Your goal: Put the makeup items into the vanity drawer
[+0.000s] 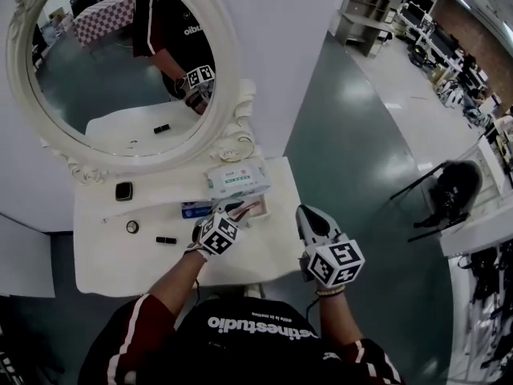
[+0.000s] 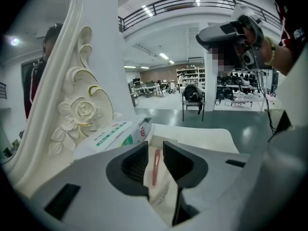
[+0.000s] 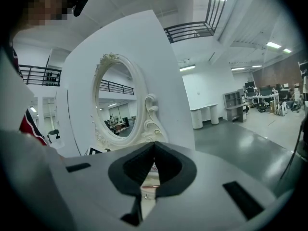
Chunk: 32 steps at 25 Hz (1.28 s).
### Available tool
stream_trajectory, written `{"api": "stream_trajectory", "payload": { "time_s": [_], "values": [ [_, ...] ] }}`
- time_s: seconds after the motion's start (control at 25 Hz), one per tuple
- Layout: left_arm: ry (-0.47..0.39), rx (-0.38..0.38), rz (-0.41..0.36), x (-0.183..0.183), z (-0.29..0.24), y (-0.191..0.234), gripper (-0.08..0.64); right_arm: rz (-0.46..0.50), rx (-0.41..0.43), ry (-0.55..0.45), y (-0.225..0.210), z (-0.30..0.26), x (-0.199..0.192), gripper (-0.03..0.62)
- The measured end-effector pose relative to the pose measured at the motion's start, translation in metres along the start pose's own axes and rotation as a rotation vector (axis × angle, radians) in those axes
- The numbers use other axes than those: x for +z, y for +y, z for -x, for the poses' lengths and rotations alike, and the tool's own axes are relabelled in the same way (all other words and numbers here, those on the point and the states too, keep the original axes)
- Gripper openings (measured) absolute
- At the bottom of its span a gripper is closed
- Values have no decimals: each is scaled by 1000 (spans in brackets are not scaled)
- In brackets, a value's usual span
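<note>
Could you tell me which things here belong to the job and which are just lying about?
Job: slim pink tube, square black compact, short black tube, small round pot.
Lying about: white-and-green wipes pack, ornate white oval mirror, black office chair.

Black top (image 1: 264, 350), white lettering across chest; dark-red sleeves (image 1: 135, 329), white side stripes.

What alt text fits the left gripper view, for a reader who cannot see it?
The left gripper has its fingers apart, with a pink stick lying between them. At left are a wipes pack and the carved white mirror frame.
</note>
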<state>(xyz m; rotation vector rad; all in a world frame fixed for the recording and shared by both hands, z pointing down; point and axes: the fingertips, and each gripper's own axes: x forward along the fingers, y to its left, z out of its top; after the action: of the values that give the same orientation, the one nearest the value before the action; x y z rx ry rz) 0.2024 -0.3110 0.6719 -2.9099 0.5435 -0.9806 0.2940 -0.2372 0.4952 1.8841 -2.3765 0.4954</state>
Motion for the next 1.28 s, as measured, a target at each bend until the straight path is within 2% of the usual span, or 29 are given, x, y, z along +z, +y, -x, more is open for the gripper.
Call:
{"api": "stream_trajectory", "payload": {
  "time_s": [0.12, 0.32, 0.56, 0.88, 1.08, 1.28],
  "values": [
    [-29, 19, 29, 1, 18, 4, 86, -2, 26, 6, 15, -9, 0, -6],
    [-75, 49, 156, -8, 49, 14, 86, 13, 64, 15, 43, -22, 0, -6],
    [-124, 76, 238, -16, 95, 22, 86, 35, 107, 20, 81, -33, -2, -6],
    [-187, 124, 298, -32, 164, 34, 86, 51, 147, 20, 137, -37, -6, -6],
    [-262, 168, 341, -35, 211, 47, 86, 51, 153, 3, 167, -34, -10, -6],
    [-342, 198, 343, -29, 254, 57, 86, 57, 154, -12, 193, -36, -15, -6]
  ]
}}
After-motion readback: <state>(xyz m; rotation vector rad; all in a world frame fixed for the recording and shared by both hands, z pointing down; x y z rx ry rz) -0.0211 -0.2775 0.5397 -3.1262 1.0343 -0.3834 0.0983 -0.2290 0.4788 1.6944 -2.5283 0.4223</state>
